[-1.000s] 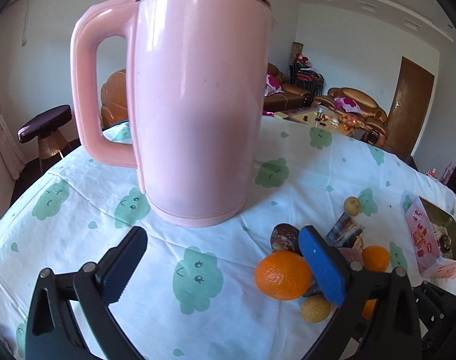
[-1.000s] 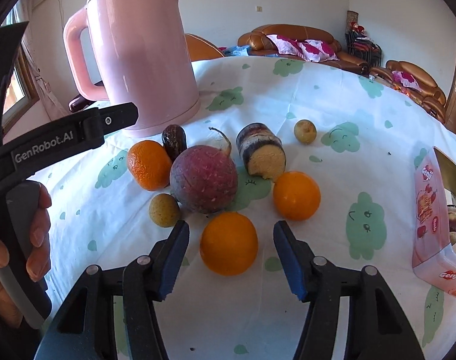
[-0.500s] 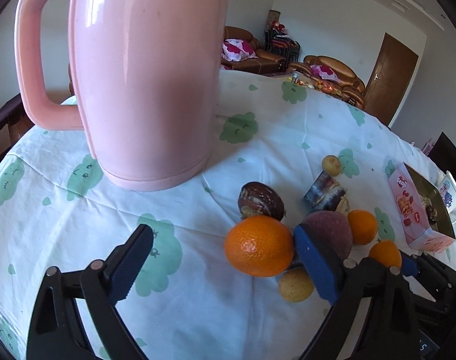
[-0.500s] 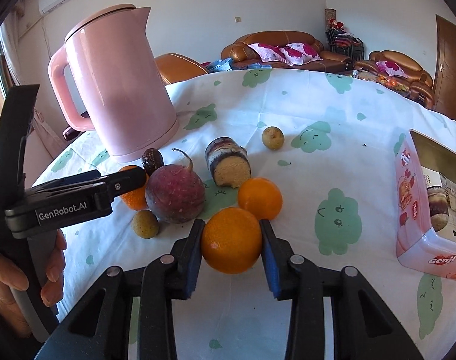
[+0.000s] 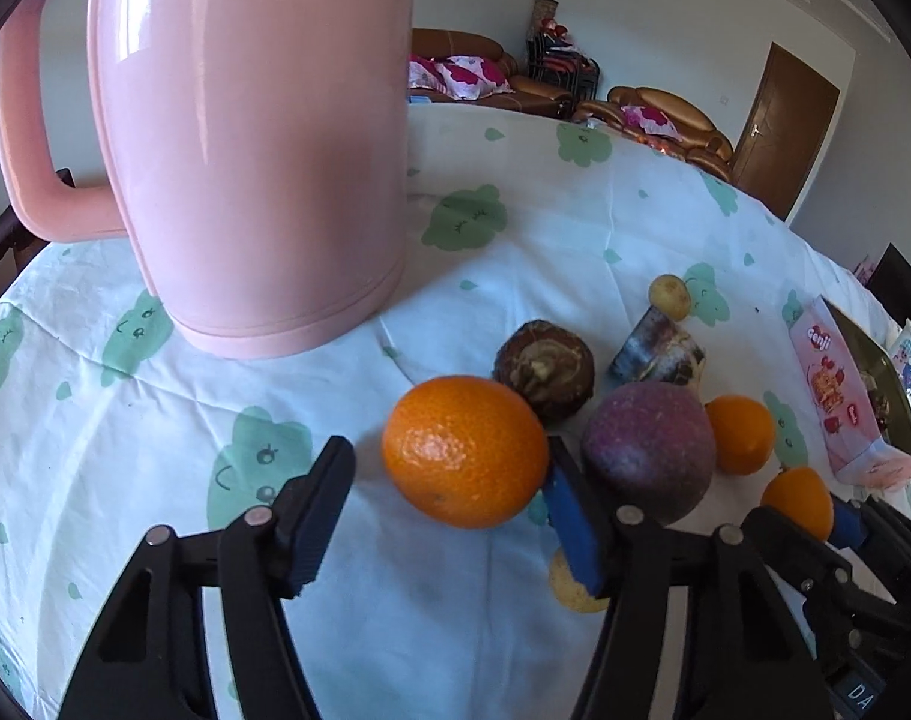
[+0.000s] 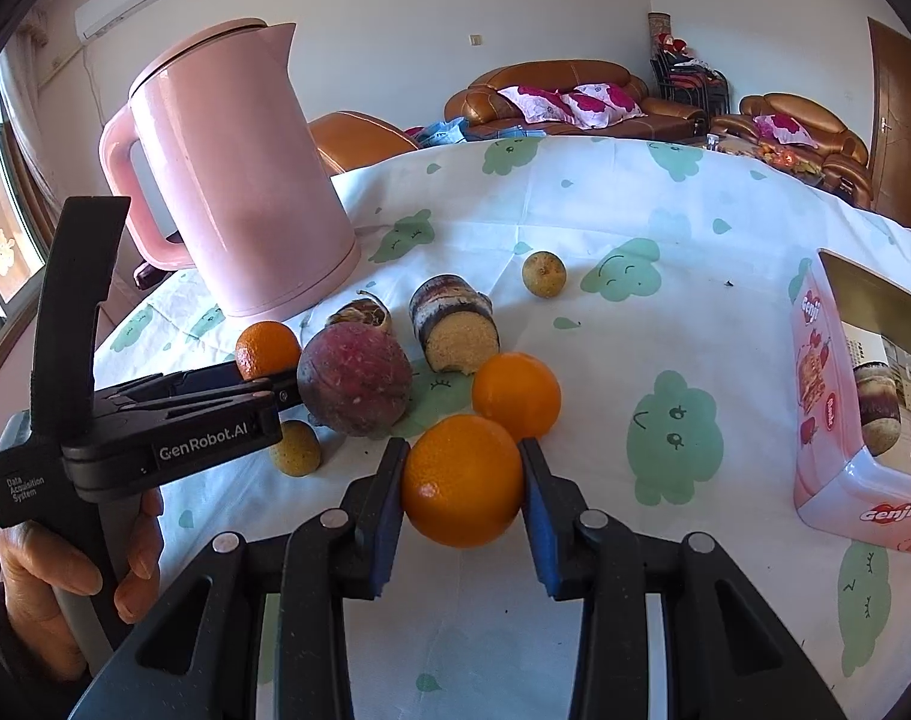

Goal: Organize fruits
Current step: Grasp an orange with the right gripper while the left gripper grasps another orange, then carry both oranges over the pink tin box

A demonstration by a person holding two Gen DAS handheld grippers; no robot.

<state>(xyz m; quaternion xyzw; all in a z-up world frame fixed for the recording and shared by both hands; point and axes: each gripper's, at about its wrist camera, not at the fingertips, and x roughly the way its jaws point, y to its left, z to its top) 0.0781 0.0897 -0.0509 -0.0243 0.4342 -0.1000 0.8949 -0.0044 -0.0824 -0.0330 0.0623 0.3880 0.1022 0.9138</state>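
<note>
My right gripper (image 6: pixel 461 489) is shut on an orange (image 6: pixel 463 487) and holds it just above the cloth. My left gripper (image 5: pixel 449 498) is open around another orange (image 5: pixel 464 450) that rests on the cloth; the right pad touches it, the left pad stands apart. That orange also shows in the right wrist view (image 6: pixel 266 349). A purple round fruit (image 5: pixel 647 450) lies to its right, a brown fruit (image 5: pixel 542 369) behind it. A third orange (image 6: pixel 515 396), two small yellow fruits (image 6: pixel 296 449) (image 6: pixel 543 273) and a cut roll-shaped piece (image 6: pixel 455 330) lie around.
A tall pink kettle (image 5: pixel 245 144) stands close behind the fruits on the left. A pink snack box (image 6: pixel 857 396) stands at the right. The table has a white cloth with green clouds (image 6: pixel 677 438). Sofas and a door are beyond the table.
My right gripper closed on the orange and lifted it slightly. My left gripper moved forward and right until its jaws straddle the other orange.
</note>
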